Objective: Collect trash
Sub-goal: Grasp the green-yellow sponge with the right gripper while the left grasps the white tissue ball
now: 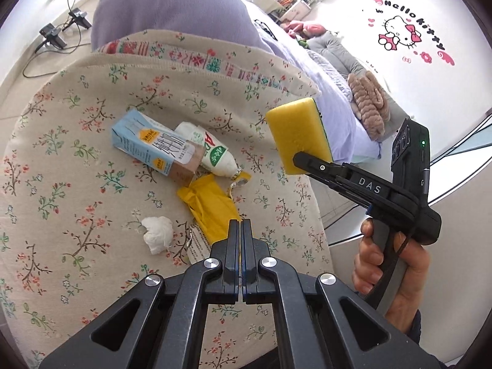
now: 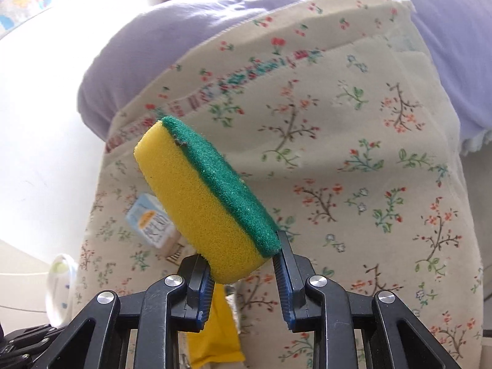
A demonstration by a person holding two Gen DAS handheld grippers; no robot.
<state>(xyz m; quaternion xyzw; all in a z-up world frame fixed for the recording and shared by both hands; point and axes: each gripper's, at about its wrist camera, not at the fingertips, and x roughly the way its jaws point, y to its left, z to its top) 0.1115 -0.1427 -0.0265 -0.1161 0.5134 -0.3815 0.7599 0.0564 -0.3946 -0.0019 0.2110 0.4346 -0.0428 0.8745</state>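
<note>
Bright, even daylight, soft faint shadows cast on the floral cloth (image 1: 92,141), floor at the left of the right wrist view blown out to white glare, carton (image 2: 152,220) there blurred, strong fisheye curvature, dark vignetted corners.

A yellow sponge (image 2: 203,203) with a green scouring layer is held in the air, tilted, above the floral cloth (image 1: 77,141). On the cloth lie a light-blue drink carton (image 1: 153,147) on its side, touching a white squeezed tube (image 1: 212,150), a crumpled yellow wrapper (image 1: 209,206) just beside them, and a white tissue wad (image 1: 157,234) near it.
</note>
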